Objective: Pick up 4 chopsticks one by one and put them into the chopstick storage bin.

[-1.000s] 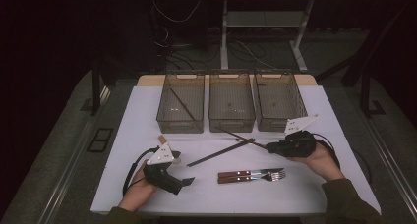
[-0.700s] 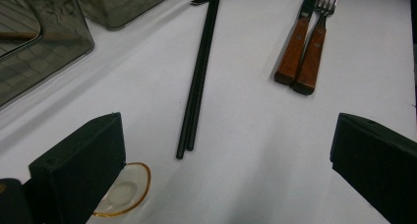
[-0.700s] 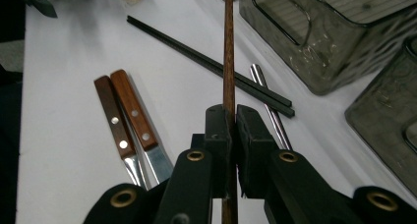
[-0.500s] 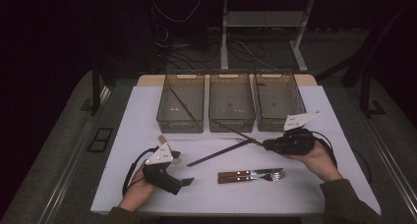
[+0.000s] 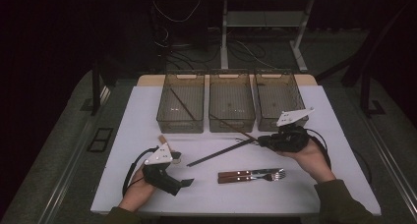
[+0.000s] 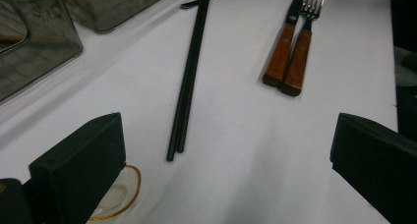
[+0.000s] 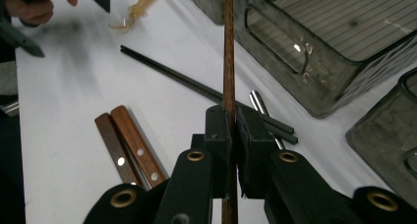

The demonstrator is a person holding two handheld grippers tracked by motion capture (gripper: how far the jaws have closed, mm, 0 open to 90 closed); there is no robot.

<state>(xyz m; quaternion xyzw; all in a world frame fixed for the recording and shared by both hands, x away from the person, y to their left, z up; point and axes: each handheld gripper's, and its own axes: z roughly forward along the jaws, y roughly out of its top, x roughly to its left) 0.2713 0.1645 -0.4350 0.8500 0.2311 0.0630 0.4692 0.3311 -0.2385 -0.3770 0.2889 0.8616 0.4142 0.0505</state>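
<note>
My right gripper (image 5: 261,140) (image 7: 231,122) is shut on a thin brown chopstick (image 5: 231,126) (image 7: 228,47). The stick points up and left toward the front of the middle clear bin (image 5: 231,123). A pair of black chopsticks (image 5: 221,152) (image 6: 189,79) (image 7: 196,86) lies diagonally on the white table, just below that stick. My left gripper (image 5: 181,171) (image 6: 228,130) rests at the front left with its jaws wide apart and nothing between them. It faces the black chopsticks. A second brown chopstick (image 5: 183,104) lies in the left bin (image 5: 167,121).
A wooden-handled knife and fork (image 5: 251,175) (image 6: 290,52) lie side by side at the front centre. A clear amber-rimmed spoon (image 6: 115,199) (image 7: 140,5) lies by my left gripper. The right bin (image 5: 278,98) stands behind my right gripper. A metal handle end (image 7: 258,103) lies beside the black chopsticks.
My right gripper has moved slightly left and toward the bins, carrying the brown chopstick with it. The left gripper has stayed where it was.
</note>
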